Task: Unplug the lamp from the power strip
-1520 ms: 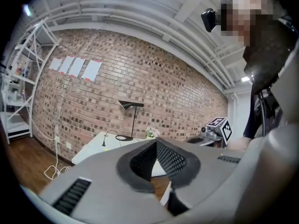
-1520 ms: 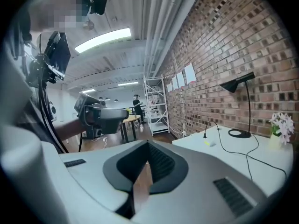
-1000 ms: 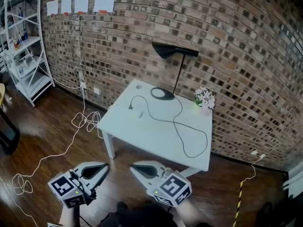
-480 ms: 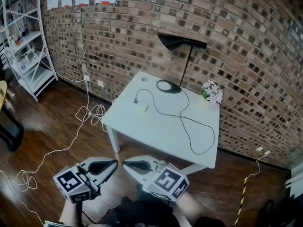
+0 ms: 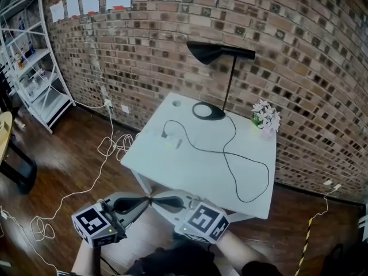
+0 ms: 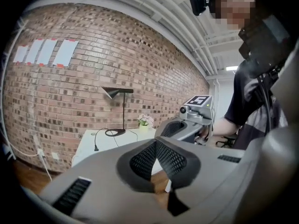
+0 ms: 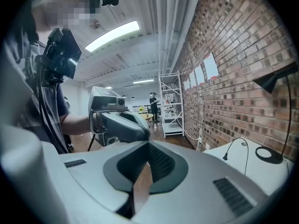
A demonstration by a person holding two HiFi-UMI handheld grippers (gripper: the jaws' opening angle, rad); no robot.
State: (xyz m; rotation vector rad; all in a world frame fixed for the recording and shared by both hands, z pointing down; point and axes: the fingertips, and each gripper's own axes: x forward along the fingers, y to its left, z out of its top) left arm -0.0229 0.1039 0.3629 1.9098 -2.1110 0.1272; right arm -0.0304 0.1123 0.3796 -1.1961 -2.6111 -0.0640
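Note:
A black lamp (image 5: 210, 52) stands at the back of the white table (image 5: 172, 165). Its black cord (image 5: 230, 160) loops over the tabletop and ends in a plug (image 5: 164, 134) standing upright beside a small pale block (image 5: 174, 143). Both grippers hang low in front of the table's near edge, well short of the plug. My left gripper (image 5: 145, 201) and right gripper (image 5: 156, 200) are both shut and empty, and their tips point at each other, nearly touching. The left gripper view shows the lamp (image 6: 117, 92) and plug (image 6: 96, 148) far off. The right gripper view shows the plug (image 7: 224, 157) too.
A pot of white flowers (image 5: 264, 117) sits at the table's back right corner. A white cable (image 5: 86, 171) lies coiled on the wood floor and runs to a wall socket (image 5: 108, 103). White shelving (image 5: 34, 79) stands at the left against the brick wall.
Both grippers have swung inward until their tips almost meet. The table now sits slightly lower and further right in the head view.

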